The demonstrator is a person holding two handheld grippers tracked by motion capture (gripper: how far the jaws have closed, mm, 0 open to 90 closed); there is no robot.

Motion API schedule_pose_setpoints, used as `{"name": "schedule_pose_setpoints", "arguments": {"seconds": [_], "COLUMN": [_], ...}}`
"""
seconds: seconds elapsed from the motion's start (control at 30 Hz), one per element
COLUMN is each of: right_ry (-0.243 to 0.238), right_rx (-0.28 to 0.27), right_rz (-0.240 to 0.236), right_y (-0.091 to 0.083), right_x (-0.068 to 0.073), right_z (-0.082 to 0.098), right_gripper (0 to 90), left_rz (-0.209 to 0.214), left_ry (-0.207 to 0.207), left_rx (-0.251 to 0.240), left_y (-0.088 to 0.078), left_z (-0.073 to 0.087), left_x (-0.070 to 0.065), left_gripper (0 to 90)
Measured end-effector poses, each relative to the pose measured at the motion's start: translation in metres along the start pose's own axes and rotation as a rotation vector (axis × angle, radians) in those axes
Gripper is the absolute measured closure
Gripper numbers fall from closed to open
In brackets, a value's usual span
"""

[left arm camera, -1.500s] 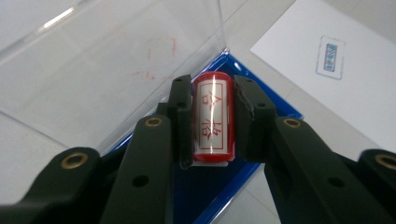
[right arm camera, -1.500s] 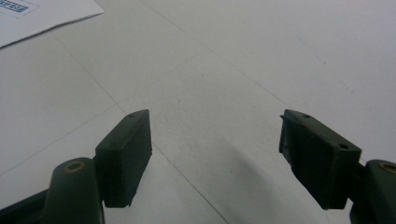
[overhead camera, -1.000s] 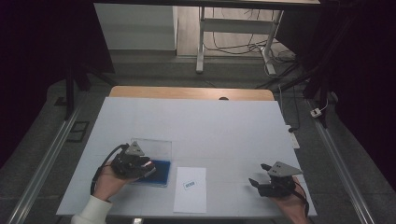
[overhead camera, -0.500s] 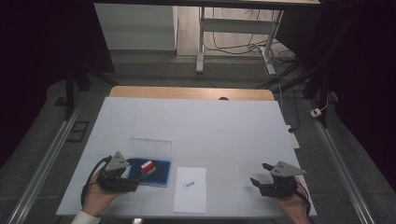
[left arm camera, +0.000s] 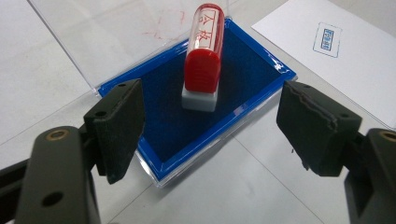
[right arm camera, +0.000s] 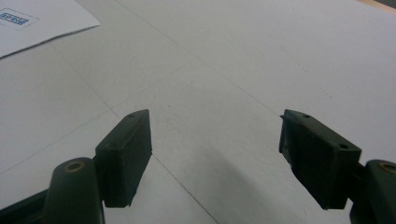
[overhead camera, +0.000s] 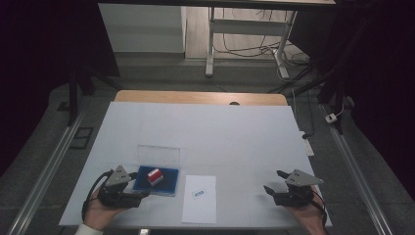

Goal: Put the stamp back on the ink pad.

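Your small red-capped plastic stamp stands upright on the blue ink pad, light and tippy; left gripper just opened wide, nothing between. Grab the red cap mid-height. Right gripper gapes empty

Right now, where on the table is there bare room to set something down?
The far half of the table beyond the ink pad is bare, and so is the stretch between the paper and the right gripper. It is crowded at the near left: left gripper, pad, stamp.
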State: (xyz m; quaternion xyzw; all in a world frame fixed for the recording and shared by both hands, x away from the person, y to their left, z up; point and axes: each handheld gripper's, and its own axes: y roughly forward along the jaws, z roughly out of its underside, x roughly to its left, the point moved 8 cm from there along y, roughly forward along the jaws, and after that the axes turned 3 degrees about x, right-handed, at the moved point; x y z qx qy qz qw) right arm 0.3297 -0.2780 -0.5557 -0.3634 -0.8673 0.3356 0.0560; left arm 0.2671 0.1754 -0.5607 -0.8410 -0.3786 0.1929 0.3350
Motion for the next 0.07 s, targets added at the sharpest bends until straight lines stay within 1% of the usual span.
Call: {"name": "schedule_pose_setpoints", "arguments": {"seconds": [0.07], "right_ry": [-0.002], "right_rx": [-0.003], "right_rz": [-0.004], "right_y": [-0.0005], "right_x": [0.0010], "right_z": [-0.0008], "right_gripper": [24.9], "left_rz": [-0.001], "left_ry": [0.001], "left_rx": [-0.001], "left_y": [-0.0003], "left_z": [0.0000], "left_x": [0.0002], "left_gripper": [23.9]}}
